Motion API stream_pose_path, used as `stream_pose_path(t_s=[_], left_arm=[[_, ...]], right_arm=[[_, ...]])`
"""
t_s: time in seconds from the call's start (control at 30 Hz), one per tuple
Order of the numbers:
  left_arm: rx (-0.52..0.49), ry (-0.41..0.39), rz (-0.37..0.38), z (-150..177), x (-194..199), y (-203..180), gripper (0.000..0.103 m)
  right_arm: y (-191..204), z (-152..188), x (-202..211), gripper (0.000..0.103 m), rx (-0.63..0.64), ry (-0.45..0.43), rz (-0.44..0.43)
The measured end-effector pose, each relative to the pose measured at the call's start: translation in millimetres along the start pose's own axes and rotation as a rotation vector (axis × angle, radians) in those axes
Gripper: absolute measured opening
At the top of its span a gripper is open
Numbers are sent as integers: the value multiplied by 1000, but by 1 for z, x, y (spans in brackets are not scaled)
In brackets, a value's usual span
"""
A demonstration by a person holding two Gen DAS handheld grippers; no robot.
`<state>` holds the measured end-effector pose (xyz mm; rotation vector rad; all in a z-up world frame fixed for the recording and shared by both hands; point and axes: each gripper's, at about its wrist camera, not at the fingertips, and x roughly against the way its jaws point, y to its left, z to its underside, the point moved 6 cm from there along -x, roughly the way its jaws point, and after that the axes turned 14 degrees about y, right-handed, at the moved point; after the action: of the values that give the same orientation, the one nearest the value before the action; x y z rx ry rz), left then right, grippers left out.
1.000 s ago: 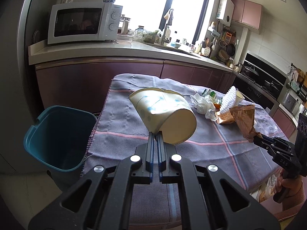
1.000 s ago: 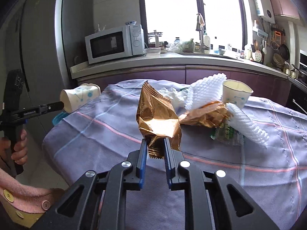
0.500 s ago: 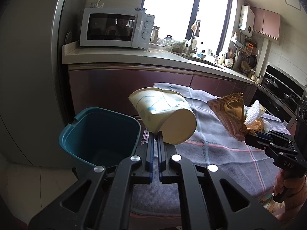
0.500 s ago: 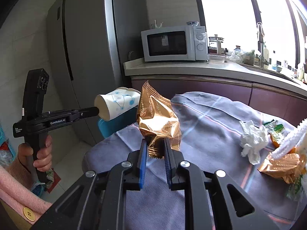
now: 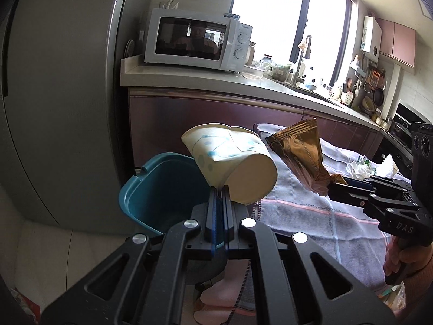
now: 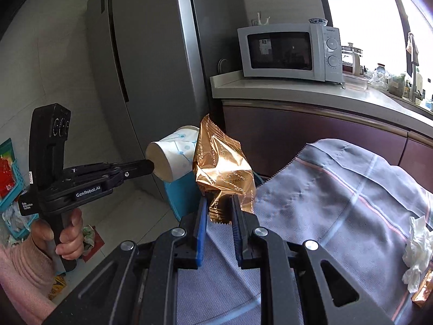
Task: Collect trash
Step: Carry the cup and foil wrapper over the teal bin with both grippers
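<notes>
Two pieces of trash are in the air at once. At the centre of the left wrist view, the left gripper (image 5: 219, 189) has its jaws pinched narrow on the rim of a crushed paper cup (image 5: 230, 162), which hangs at the right rim of the teal bin (image 5: 151, 189), only partly over the opening. At the centre of the right wrist view, the right gripper (image 6: 218, 211) clamps the bottom seam of a gold snack wrapper (image 6: 222, 170), which sits above the left edge of the cloth-covered desk (image 6: 338, 189), just short of the bin.

The likely risks: the cup, released here, may clip the rim and bounce to the floor. The light wrapper could flutter and land on the desk edge if let go early. The two grippers, close together, may also knock each other.
</notes>
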<state>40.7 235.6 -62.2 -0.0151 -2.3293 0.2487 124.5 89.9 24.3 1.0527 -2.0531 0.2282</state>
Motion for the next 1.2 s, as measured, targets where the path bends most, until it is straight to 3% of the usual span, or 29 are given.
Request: stream_pose_path(t_s=[0.63,1.2], left_arm=[[49,21,-66,-5,-21,34,4],[81,75,-107,-7,-60,54,4]], right_arm=[[12,-43,-58,16,57,72,-11],[7,-59,-107,16,39,179,-12]])
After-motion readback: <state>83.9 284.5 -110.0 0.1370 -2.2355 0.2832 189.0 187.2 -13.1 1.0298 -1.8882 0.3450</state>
